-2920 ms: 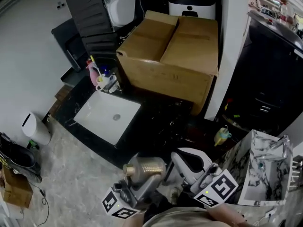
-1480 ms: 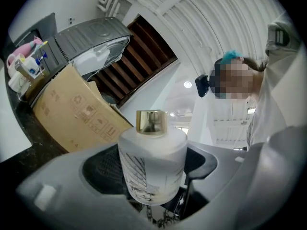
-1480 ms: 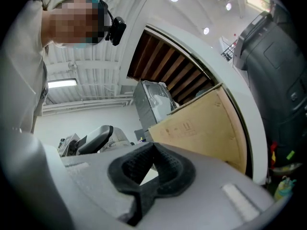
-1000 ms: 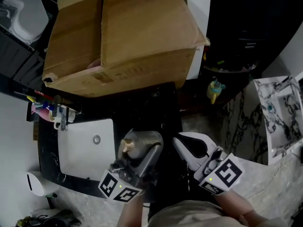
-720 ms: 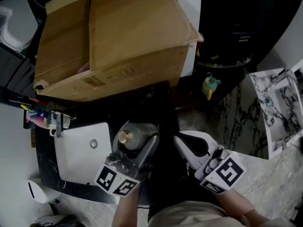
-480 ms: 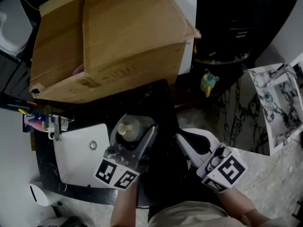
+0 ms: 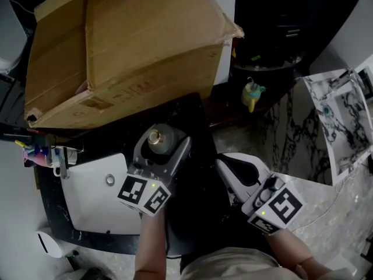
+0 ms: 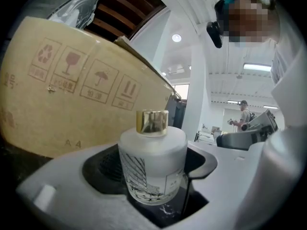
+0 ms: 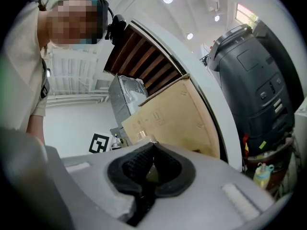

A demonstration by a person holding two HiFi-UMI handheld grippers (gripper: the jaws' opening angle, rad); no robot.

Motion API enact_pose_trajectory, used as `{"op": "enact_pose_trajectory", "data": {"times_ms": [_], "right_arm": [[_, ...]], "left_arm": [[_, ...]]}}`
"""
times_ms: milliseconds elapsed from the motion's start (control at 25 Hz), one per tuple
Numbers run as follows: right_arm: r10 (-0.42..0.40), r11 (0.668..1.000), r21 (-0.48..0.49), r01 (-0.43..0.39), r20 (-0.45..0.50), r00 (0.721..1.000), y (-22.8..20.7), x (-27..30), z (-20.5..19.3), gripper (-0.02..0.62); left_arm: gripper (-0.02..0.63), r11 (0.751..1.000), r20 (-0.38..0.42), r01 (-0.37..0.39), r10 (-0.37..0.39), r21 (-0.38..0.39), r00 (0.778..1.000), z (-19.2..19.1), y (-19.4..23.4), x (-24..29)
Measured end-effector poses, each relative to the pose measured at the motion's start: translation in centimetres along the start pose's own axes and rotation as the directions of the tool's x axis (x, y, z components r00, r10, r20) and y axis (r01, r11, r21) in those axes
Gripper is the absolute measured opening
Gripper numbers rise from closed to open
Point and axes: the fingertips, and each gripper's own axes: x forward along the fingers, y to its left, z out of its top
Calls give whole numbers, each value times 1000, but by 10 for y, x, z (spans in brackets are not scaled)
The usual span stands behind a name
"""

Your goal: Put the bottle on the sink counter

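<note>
The bottle (image 8: pixel 152 159), frosted white glass with a gold cap and a line drawing printed on its side, stands upright between the fingers of the left gripper (image 7: pixel 161 151), which are closed on its body from both sides. In the head view it sits above the black tabletop (image 7: pixel 195 118) of the sink counter, just in front of the large cardboard box (image 7: pixel 128 45) and just to the right of the white sink basin (image 7: pixel 87 200); whether its base touches the tabletop cannot be told. The left gripper view shows dark, veined stone under the bottle and the box's printed handling symbols close behind it. The right gripper (image 9: pixel 151 162) is near the left one, on its right, above the tabletop's right edge, its fingers pressed together with nothing between them. At the far left of the tabletop a cup of toothbrushes (image 7: pixel 42 154) stands beside the faucet (image 7: pixel 63 161). A small yellow-green toy (image 7: pixel 252 92) stands well apart to the right, beyond the tabletop.
</note>
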Motion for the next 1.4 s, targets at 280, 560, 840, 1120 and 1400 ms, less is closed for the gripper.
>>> {"op": "enact_pose_trajectory", "data": {"times_ms": [280, 560, 840, 1120, 1400], "right_arm": [[-7, 999, 38, 6, 7, 1000, -4, 5, -2, 2], [-31, 997, 67, 30, 17, 999, -15, 7, -4, 2], [-33, 997, 72, 32, 18, 999, -20, 7, -5, 2], [-16, 997, 73, 19, -39, 999, -20, 4, -20, 2], [-17, 996, 83, 20, -36, 999, -21, 2, -17, 2]], "left_arm": [[333, 998, -102, -27, 33, 55, 994, -24, 19, 21], [333, 996, -155, -53, 63, 68, 986, -36, 34, 33], [334, 991, -200, -112, 123, 67, 972, -47, 53, 41], [334, 985, -248, -149, 168, 93, 954, -55, 61, 46], [334, 977, -277, -161, 195, 140, 941, -60, 60, 48]]}}
